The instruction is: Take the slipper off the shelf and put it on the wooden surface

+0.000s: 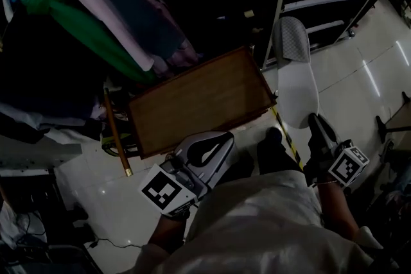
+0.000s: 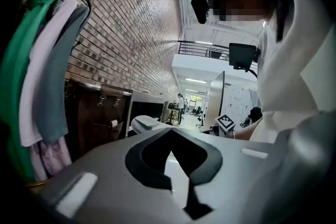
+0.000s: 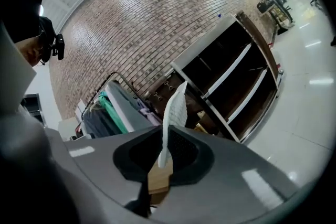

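Note:
A white slipper [image 1: 297, 86] with a grey quilted toe hangs in the air right of the wooden surface [image 1: 199, 99], in front of the dark metal shelf [image 1: 321, 3]. My right gripper [image 1: 313, 120] is shut on its heel end from below. In the right gripper view the slipper [image 3: 176, 107] stands edge-on between the jaws of that gripper [image 3: 164, 157], with wood showing beneath. My left gripper [image 1: 221, 138] hovers near the wooden surface's front edge, jaws together and holding nothing. Its own view shows the left gripper [image 2: 170, 139] and the slipper [image 2: 147, 123] beyond it.
A clothes rack with a green garment [image 1: 83, 29] and pale shirts crowds the left and back. A wooden pole [image 1: 117, 131] leans at the surface's left edge. The shelf's metal post [image 1: 277, 9] rises beside the slipper. Glossy white floor [image 1: 359, 74] spreads right, with yellow tape [image 1: 289, 138].

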A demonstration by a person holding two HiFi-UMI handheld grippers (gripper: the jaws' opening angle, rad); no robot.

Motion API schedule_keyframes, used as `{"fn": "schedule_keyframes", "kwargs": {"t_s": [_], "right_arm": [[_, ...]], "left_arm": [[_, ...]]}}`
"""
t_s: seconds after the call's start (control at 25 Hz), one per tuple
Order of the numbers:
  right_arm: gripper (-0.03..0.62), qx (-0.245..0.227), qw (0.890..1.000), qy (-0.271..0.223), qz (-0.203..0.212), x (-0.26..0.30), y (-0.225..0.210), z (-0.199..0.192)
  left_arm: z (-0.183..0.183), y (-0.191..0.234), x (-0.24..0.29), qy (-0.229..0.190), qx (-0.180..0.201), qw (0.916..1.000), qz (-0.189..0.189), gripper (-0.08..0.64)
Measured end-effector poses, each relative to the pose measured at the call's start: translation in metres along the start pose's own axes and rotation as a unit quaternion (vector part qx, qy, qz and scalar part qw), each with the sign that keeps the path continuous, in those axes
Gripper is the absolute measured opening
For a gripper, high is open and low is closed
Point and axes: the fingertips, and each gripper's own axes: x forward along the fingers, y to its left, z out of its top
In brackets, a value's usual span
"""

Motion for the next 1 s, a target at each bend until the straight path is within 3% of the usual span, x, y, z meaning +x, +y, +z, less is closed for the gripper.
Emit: {"fn": "schedule_keyframes", "kwargs": {"t_s": [0.2, 0.4, 0.6, 0.76, 1.0], "right_arm": [[0.031, -0.02, 0.994, 0.082, 0.069, 0.021, 0.04, -0.052], [0.031, 0.005, 0.979, 0.158, 0.129, 0.075, 0.049, -0.114], [0.031, 0.007, 0.966, 0.203, 0.161, 0.129, 0.051, -0.171], [0.031, -0.042, 0.961, 0.234, 0.141, 0.156, 0.03, -0.212], [0.032, -0.085, 0.957, 0.271, 0.055, 0.175, -0.022, -0.252]], "left_arm": [[0.0, 0.0, -0.031, -0.032, -0.017, 0.9979, 0.054, -0.008], [0.002, -0.004, -0.057, -0.054, -0.04, 0.9915, 0.111, -0.008], [-0.006, -0.008, -0.093, -0.042, -0.027, 0.9835, 0.174, -0.008], [-0.015, -0.009, -0.123, -0.045, -0.031, 0.9755, 0.213, -0.008], [-0.021, -0.011, -0.139, -0.043, -0.034, 0.9712, 0.232, -0.008]]}}
